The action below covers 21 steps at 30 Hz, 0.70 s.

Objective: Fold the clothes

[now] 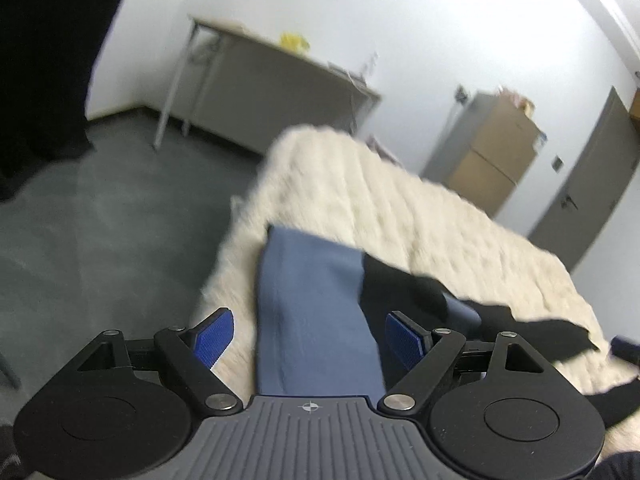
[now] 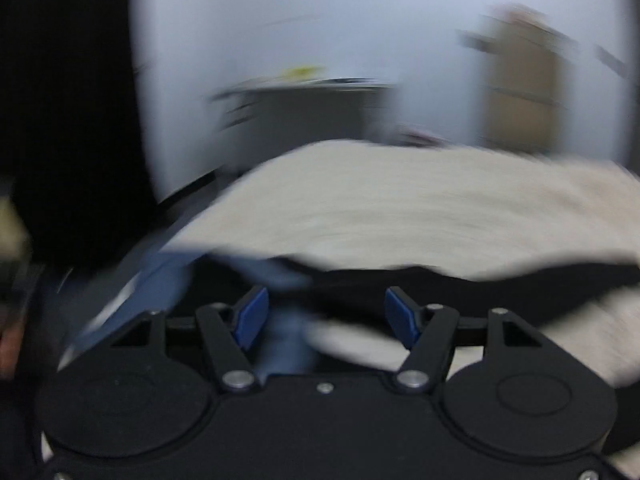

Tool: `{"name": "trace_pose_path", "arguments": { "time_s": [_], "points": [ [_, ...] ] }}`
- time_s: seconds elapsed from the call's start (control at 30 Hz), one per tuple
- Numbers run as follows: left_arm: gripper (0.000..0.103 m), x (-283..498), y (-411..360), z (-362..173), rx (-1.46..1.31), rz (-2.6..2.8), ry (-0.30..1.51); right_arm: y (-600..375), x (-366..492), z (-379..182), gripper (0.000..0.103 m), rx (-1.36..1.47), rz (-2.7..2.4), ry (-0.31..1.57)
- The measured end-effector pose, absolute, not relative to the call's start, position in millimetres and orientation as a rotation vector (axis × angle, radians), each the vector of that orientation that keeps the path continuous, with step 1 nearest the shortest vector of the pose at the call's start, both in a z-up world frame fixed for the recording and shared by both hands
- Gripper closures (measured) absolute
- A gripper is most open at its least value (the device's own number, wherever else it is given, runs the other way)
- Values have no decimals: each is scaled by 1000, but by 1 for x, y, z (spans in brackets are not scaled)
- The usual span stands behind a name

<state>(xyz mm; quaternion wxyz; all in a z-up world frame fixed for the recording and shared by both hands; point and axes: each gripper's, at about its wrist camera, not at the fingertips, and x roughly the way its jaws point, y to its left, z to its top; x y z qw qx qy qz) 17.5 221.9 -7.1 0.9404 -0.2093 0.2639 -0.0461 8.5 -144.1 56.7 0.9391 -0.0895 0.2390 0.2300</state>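
A blue garment [image 1: 312, 312] lies folded in a long strip on a cream fluffy blanket [image 1: 420, 208]. A black garment [image 1: 404, 284] lies spread to its right. My left gripper [image 1: 308, 336] is open, its blue pads [image 1: 214, 338] on either side of the blue strip, holding nothing. The right wrist view is blurred by motion. There my right gripper [image 2: 326, 316] is open and empty above the blue garment [image 2: 168, 280] and the black garment [image 2: 460, 284] on the blanket [image 2: 400, 208].
A grey floor [image 1: 120, 220] lies left of the blanket. A grey table [image 1: 272, 76] with a yellow object stands against the white wall. Cardboard boxes [image 1: 496, 148] and a grey door [image 1: 592, 184] are at the back right.
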Motion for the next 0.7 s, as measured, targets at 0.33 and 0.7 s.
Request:
{"name": "trace_pose_path", "arguments": {
  "time_s": [0.33, 0.7],
  "points": [
    [19, 9, 256, -6, -592, -67, 517, 66, -25, -56, 67, -731, 773, 392],
    [19, -7, 295, -7, -737, -31, 398, 88, -20, -34, 97, -509, 776, 425]
  ]
}}
